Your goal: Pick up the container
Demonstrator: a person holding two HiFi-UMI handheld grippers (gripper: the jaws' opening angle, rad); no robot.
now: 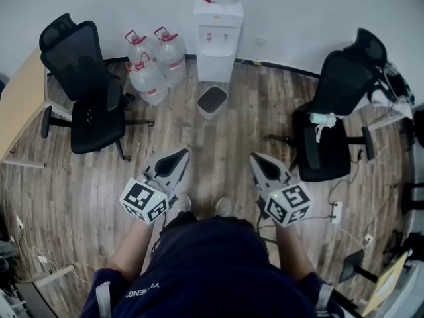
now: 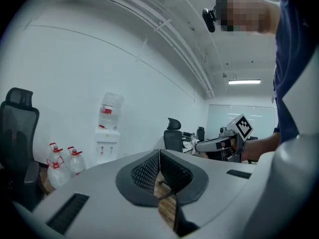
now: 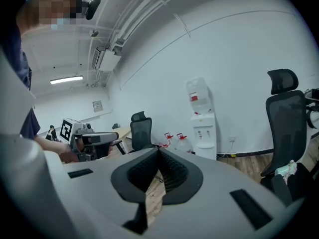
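Note:
A small grey bin (image 1: 212,101) with a dark opening stands on the wood floor in front of the white water dispenser (image 1: 217,38). Three clear water jugs (image 1: 154,68) with red caps sit left of the dispenser. My left gripper (image 1: 180,154) and right gripper (image 1: 257,158) are held at waist height, well short of the bin, both pointing forward. Each one is shut with nothing between its jaws. In the left gripper view the ribbed pads (image 2: 149,171) meet at a point; the right gripper view shows the same with its pads (image 3: 172,171).
A black office chair (image 1: 89,91) stands at the left beside a wooden desk (image 1: 20,101). Another black chair (image 1: 334,111) with a pale object on its seat stands at the right. Cables and a power strip (image 1: 336,212) lie on the floor at the right.

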